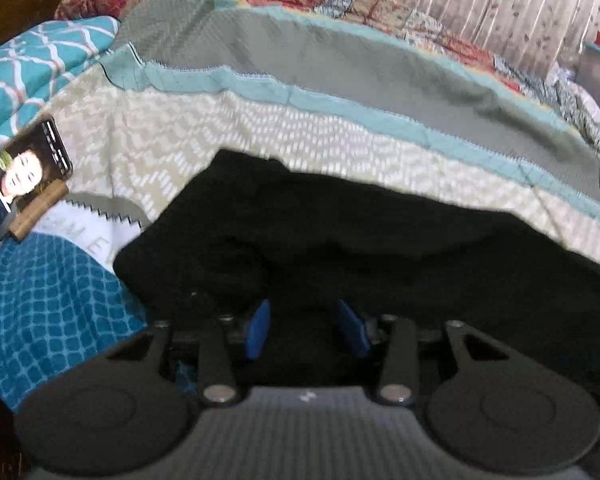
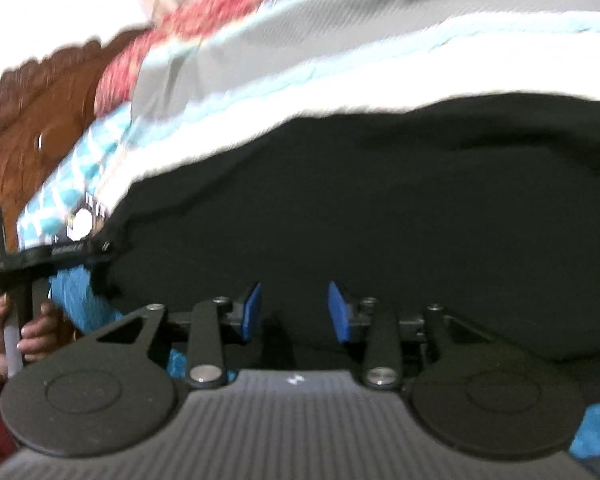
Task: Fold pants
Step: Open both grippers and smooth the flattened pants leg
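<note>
- Jaws of the left gripper (image 1: 306,326) stood apart, blue pads with a clear gap between them, pinching nothing; black cloth showed through the gap, but whether the pads touched it could not be told.
- Jaws of the right gripper (image 2: 294,312) stood apart likewise, nothing pressed between the pads, with dark cloth directly ahead of and under them.
- Black pants (image 1: 340,232) lay flat on a bed, on top of a quilt (image 1: 260,120) banded in grey, teal and cream.
- Seen from either gripper, the pants stretched sideways across the view, their long axis running left to right rather than away from the jaws.
- Left of the pants, in the left wrist view, a phone (image 1: 20,188) lay on the quilt, just beside the cloth's left end.
- In the right wrist view, blurred, the pants filled most of the frame, and a hand (image 2: 20,332) gripped a handle at the far left.
- Judging by this, both grippers sat close to the near edge of the pants; neither seemed clearly nearer.
</note>
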Motion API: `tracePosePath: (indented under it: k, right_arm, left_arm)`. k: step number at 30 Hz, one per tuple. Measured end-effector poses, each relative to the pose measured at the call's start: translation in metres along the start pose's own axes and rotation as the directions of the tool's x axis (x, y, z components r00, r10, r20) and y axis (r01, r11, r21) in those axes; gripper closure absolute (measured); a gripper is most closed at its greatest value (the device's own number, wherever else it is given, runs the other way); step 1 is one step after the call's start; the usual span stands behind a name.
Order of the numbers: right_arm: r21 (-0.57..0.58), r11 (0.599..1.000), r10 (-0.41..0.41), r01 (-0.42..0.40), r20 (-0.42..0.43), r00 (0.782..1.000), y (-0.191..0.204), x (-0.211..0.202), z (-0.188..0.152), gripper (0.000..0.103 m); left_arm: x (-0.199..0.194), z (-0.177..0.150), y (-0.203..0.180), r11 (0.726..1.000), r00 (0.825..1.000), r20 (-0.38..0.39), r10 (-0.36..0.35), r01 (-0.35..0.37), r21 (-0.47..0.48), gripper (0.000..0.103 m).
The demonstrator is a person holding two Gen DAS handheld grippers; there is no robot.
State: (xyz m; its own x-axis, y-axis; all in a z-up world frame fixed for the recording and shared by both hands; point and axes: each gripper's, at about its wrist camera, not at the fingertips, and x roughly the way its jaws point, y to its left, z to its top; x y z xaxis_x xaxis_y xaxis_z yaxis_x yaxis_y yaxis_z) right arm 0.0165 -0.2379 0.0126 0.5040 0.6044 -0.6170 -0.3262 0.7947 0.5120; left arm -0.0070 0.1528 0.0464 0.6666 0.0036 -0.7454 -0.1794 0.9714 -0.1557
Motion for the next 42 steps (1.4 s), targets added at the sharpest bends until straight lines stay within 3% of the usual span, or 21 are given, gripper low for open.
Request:
tracePosePath:
  k: [4,7,10,13,16,21,23,28,33,39,42]
  right_arm:
    - [0.094,0.991,-0.110,0.098,0.130,0.985,-0.037,-0.052,-0.005,0.062]
    - [0.175,0.974,-0.177,0.145,0.184,0.967,-0.059,-0.082,-0.015,0.062]
    - [0.275,0.955,-0.168,0.113,0.185,0.968,-0.074,-0.091,-0.030,0.062]
    - [0.359,0.932,-0.120,0.045,0.191,0.974,-0.082,-0.088,-0.041,0.062]
    - [0.421,0.906,-0.038,-0.053,0.204,0.978,-0.092,-0.088,-0.044,0.062]
    - [0.495,0.857,0.064,-0.141,0.170,0.983,-0.101,-0.084,-0.043,0.062]
    - [0.516,0.842,0.089,-0.160,0.161,0.983,-0.103,-0.082,-0.045,0.062]
    - [0.572,0.792,0.147,-0.212,0.159,0.976,-0.110,-0.078,-0.041,0.062]
    - [0.630,0.743,0.148,-0.225,0.173,0.974,-0.115,-0.075,-0.036,0.062]
    - [0.637,0.740,0.128,-0.215,0.181,0.975,-0.111,-0.080,-0.032,0.079]
    - [0.639,0.739,0.118,-0.215,0.192,0.974,-0.107,-0.079,-0.030,0.094]
  left_arm:
    - [-0.015,0.009,-0.037,0.994,0.996,0.053,-0.066,0.061,0.094,0.061]
    - [-0.019,0.001,-0.084,0.958,0.988,0.058,-0.140,0.121,0.259,0.058]
    - [-0.019,-0.017,-0.130,0.887,0.976,0.033,-0.216,0.182,0.424,0.056]
    - [-0.019,-0.042,-0.174,0.789,0.964,0.000,-0.265,0.217,0.574,0.054]
    - [-0.018,-0.061,-0.201,0.701,0.951,-0.034,-0.307,0.250,0.668,0.054]
    - [-0.016,-0.079,-0.226,0.603,0.938,-0.093,-0.334,0.288,0.744,0.056]
    - [-0.011,-0.083,-0.230,0.589,0.938,-0.120,-0.325,0.299,0.751,0.063]
    - [0.000,-0.088,-0.235,0.593,0.951,-0.123,-0.283,0.275,0.757,0.063]
    - [-0.012,-0.093,-0.236,0.545,0.941,-0.121,-0.317,0.285,0.789,0.058]
    - [-0.012,-0.094,-0.236,0.538,0.938,-0.132,-0.320,0.295,0.790,0.058]
    - [-0.010,-0.097,-0.239,0.523,0.940,-0.137,-0.313,0.291,0.801,0.058]
